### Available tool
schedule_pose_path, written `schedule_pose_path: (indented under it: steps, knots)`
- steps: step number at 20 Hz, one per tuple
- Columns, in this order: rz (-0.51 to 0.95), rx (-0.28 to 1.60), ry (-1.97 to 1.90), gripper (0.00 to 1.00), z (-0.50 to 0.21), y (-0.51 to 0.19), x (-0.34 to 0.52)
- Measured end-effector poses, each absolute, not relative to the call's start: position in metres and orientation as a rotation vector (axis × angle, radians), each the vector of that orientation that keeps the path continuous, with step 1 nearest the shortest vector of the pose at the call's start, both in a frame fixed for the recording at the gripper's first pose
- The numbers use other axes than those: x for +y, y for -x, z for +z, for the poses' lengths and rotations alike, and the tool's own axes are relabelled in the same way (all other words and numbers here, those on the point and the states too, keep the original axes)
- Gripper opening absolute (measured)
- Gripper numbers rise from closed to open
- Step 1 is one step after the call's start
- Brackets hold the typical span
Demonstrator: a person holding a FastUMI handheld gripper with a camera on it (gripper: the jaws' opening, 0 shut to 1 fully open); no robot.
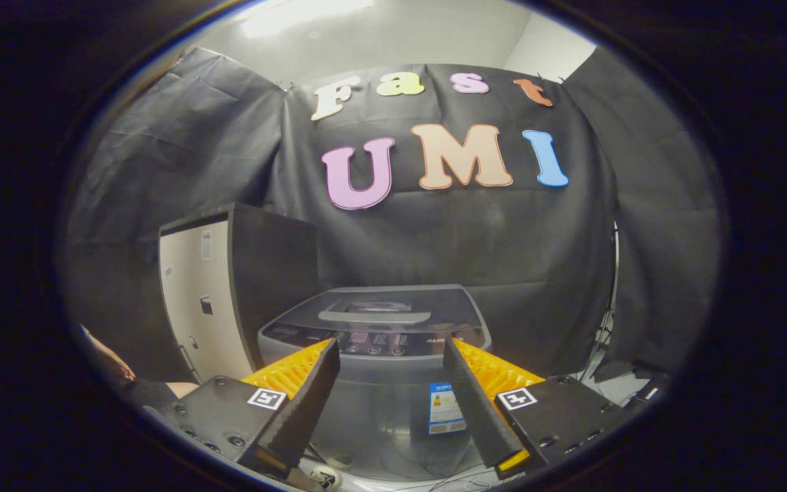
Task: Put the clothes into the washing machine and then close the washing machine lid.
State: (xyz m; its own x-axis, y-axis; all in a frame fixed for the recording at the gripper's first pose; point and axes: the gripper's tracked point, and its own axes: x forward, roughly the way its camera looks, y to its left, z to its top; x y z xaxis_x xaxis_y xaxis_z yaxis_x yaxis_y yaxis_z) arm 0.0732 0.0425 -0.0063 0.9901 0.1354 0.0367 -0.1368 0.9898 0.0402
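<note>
Black cloth walls the booth, with a tall cabinet (212, 294) standing at the left against it. Straight ahead of the hand-held gripper (391, 359), between and just beyond its fingertips, stands the washer (373, 342), its long body upright and its control panel facing the camera. Its lid (383, 311) appears to lie flat and closed over the top, with a handle across the middle. The fingers stand wide apart and hold nothing. No clothes can be made out; a person's limb (110, 362) shows low at the left, beside the cabinet. Judging by this, the machine lies dead ahead and near, so any approach to the lid would run straight forward and slightly up.
</note>
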Motion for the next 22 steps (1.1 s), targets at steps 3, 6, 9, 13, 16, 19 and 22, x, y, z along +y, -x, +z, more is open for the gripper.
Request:
schedule_pose_path:
  steps: [3,6,9,13,16,19,22]
  knots:
    - [0.115,-0.042,-0.067,0.96,-0.006,-0.074,0.036]
    - [0.102,-0.020,-0.056,0.96,-0.013,-0.075,0.032]
    - [0.098,0.013,-0.064,0.96,-0.022,-0.073,0.031]
    - [0.073,0.020,-0.070,0.96,-0.024,-0.062,0.024]
    - [0.064,0.020,-0.080,0.96,-0.024,-0.055,0.021]
    - [0.068,0.027,-0.066,0.96,-0.026,-0.052,0.022]
    - [0.070,0.027,-0.059,0.96,-0.025,-0.047,0.023]
